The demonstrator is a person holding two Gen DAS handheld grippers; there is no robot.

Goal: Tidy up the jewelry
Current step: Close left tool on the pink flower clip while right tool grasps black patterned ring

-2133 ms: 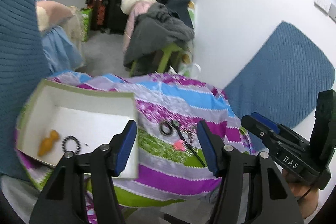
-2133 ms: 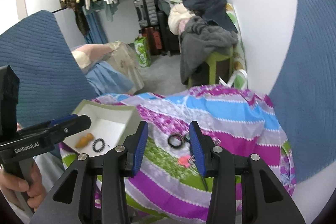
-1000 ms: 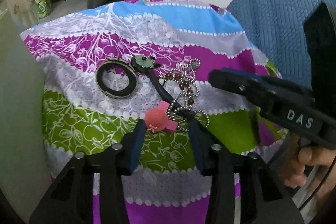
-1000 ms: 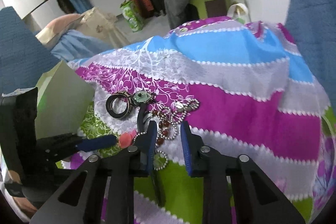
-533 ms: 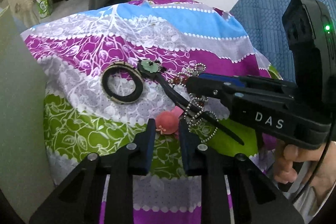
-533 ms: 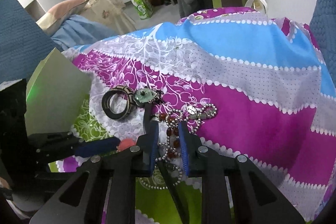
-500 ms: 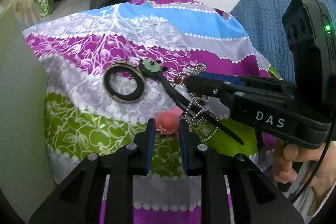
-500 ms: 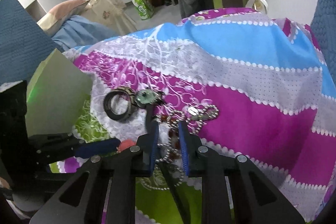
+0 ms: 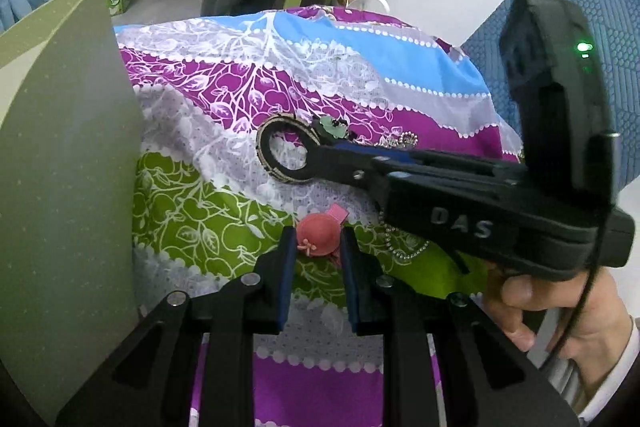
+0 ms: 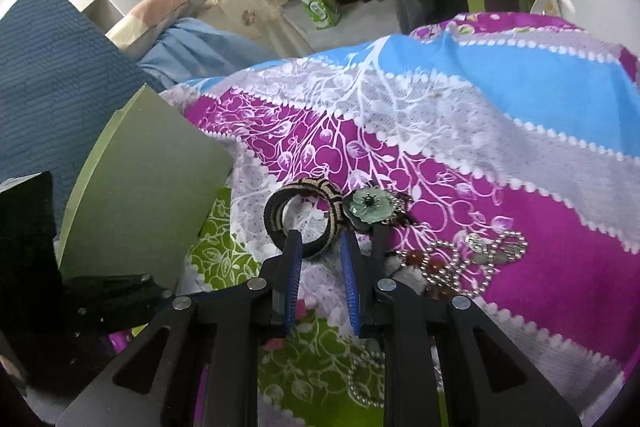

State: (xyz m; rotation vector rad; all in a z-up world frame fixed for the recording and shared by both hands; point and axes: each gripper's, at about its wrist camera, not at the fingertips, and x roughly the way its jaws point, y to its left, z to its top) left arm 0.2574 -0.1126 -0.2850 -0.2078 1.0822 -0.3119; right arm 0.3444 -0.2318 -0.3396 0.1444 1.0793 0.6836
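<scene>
A pink hat-shaped clip [image 9: 318, 233] lies on the striped cloth [image 9: 240, 75], and my left gripper [image 9: 317, 255] is shut on it, one pad against each side. My right gripper [image 10: 320, 247] reaches in from the right to a black woven bangle [image 10: 280, 215]. Its jaws stand a narrow gap apart and straddle the bangle's near rim; I cannot tell whether the pads touch it. In the left wrist view the right gripper [image 9: 316, 155] covers the right edge of the bangle [image 9: 276, 147]. A green flower pendant [image 10: 370, 207] touches the bangle's right side. A beaded chain [image 10: 460, 259] lies further right.
The grey-green wall of a box [image 9: 60, 147] rises close on the left, right next to the bangle, and shows in the right wrist view as the box [image 10: 140, 195]. A hand [image 9: 520, 307] holds the right gripper. Clothes, a green stool and luggage stand beyond the cloth.
My left gripper has closed on the pink hat clip. The right gripper has slid left, off the beaded chain and onto the bangle's rim.
</scene>
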